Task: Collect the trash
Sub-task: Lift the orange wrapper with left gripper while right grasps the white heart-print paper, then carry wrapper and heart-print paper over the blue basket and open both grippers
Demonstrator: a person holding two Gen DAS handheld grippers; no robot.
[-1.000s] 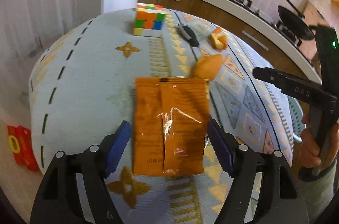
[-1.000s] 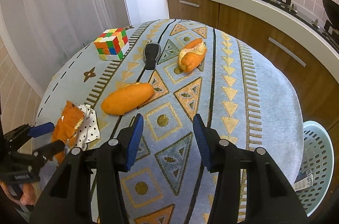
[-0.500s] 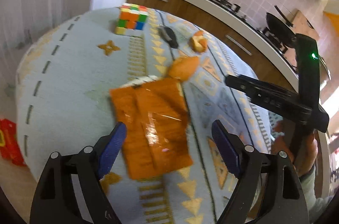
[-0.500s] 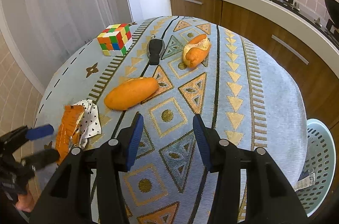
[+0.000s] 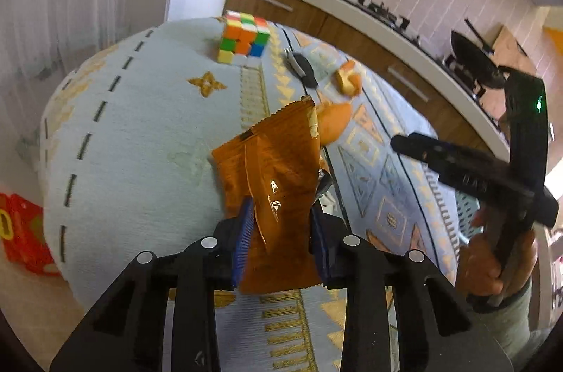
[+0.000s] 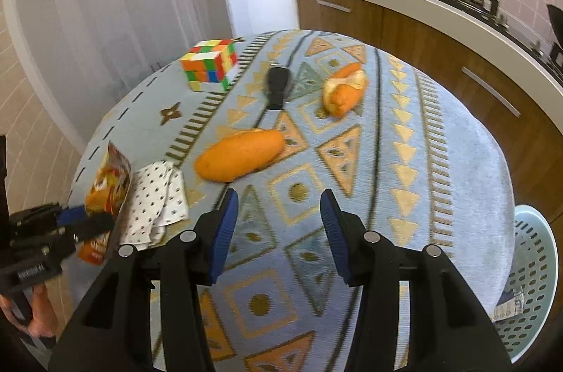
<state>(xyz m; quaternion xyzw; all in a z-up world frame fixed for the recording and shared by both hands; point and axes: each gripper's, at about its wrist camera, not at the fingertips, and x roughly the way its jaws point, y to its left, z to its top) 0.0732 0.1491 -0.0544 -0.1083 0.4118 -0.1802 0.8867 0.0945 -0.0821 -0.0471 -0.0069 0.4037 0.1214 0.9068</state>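
An orange snack wrapper (image 5: 274, 175) stands crumpled and tilted up off the patterned tablecloth, its lower end between the blue pads of my left gripper (image 5: 281, 217). The jaws are closing and the pads press on the wrapper. From the right wrist view the same wrapper (image 6: 105, 182) and left gripper (image 6: 84, 220) sit at the table's left edge, beside a white dotted paper napkin (image 6: 155, 199). My right gripper (image 6: 278, 206) hovers open over the middle of the table with nothing between its fingers. A pale green basket (image 6: 535, 266) stands beside the table at lower right, with a scrap of packaging (image 6: 510, 305) inside.
On the cloth lie a whole bread roll (image 6: 242, 157), a torn roll (image 6: 345, 87), a black key fob (image 6: 278, 83) and a colour cube (image 6: 209, 64). A kitchen counter (image 6: 422, 6) runs behind. A red box (image 5: 21, 231) lies on the floor left of the table.
The left jaws went from wide around the flat wrapper to squeezed on it, and the wrapper's far end has risen off the cloth. The right gripper has kept still.
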